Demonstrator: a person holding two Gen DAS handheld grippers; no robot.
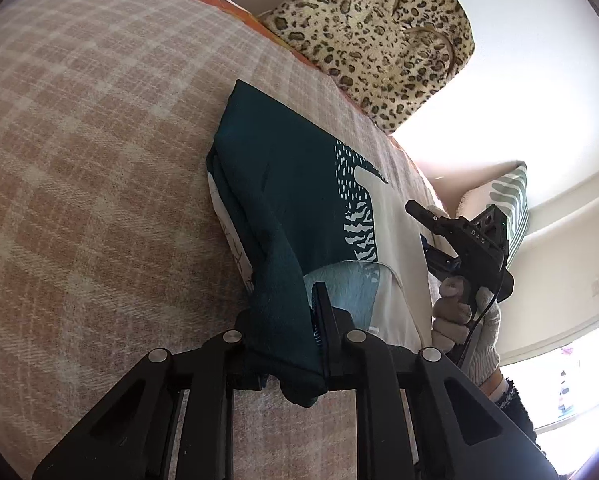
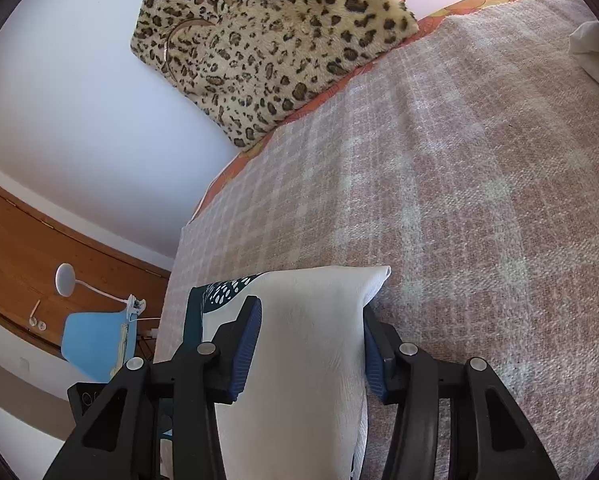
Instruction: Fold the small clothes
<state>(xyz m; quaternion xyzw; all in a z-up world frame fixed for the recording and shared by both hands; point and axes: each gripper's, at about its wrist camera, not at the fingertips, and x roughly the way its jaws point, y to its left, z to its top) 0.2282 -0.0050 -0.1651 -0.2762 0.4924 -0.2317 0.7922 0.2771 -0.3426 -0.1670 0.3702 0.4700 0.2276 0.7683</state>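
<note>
A small garment [image 1: 299, 184], dark teal and cream with a white dotted and striped print, lies partly folded on the checked blanket [image 1: 99, 160]. My left gripper [image 1: 291, 308] is shut on its near teal corner, and the bunched cloth hides one finger. In the right wrist view the cream part of the garment [image 2: 311, 312] fills the gap between the blue pads [image 2: 247, 344] of my right gripper [image 2: 309, 344], and both pads touch it. The left wrist view shows the right gripper [image 1: 421, 230] at the garment's cream edge, held by a gloved hand [image 1: 459, 312].
A leopard-print cushion [image 1: 379, 36] leans on the wall at the head of the bed. A green-striped pillow [image 1: 511, 204] lies past the right gripper. Beside the bed stand a blue chair [image 2: 95, 340] and a white lamp [image 2: 65, 278]. White fabric [image 2: 595, 56] sits at the far right.
</note>
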